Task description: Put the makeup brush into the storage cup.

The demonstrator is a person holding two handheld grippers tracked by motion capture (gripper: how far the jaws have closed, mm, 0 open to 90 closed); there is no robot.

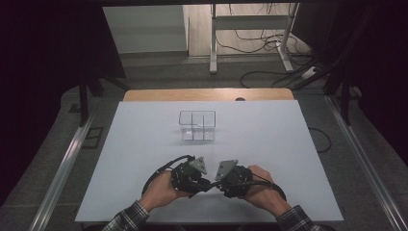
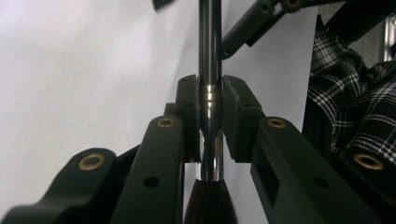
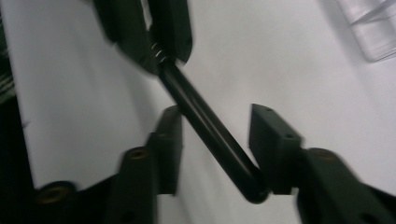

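Note:
A brush with a black handle (image 2: 210,46), a silver ferrule and dark bristles is clamped at the ferrule by my left gripper (image 2: 211,100), which is shut on it. In the high view, my left gripper (image 1: 206,184) and my right gripper (image 1: 217,185) meet tip to tip near the table's front edge. In the right gripper view, the brush handle (image 3: 205,123) runs slantwise between the pads of my right gripper (image 3: 215,116). Those jaws stand apart and do not clamp it. My left gripper (image 3: 161,53) holds the far end.
A clear compartmented box (image 1: 197,126) stands mid-table, beyond both hands; its corner (image 3: 369,28) shows at the upper right of the right gripper view. The white mat (image 1: 144,144) covers the table. A plaid sleeve (image 2: 355,93) lies to the right of the left gripper.

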